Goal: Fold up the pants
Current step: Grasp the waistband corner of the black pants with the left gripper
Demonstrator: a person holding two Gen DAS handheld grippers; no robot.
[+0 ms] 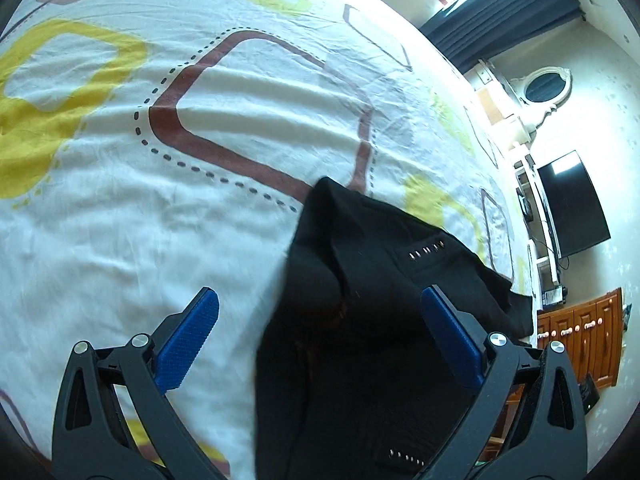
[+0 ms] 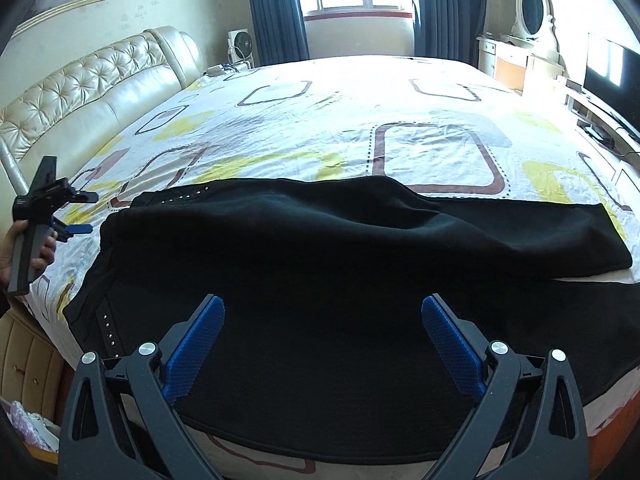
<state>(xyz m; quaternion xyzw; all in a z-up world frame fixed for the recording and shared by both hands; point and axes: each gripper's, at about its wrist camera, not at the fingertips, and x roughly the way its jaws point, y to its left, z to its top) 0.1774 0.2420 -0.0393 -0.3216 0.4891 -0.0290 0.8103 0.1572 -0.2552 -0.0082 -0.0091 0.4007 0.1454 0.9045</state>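
Black pants lie across the near side of the bed, one leg laid over the other, with rows of small metal studs by the waist at the left. My right gripper hovers open above the cloth, nothing between its blue pads. In the left wrist view the same pants run from the bottom centre toward the right. My left gripper is open over their waist end, holding nothing. From the right wrist camera, that left gripper shows at the far left in a person's hand, beside the waistband and apart from it.
The patterned bedsheet stretches far beyond the pants. A cream tufted headboard stands at the left. A dresser with an oval mirror and a dark TV line the right wall. A wooden cabinet is beside the bed.
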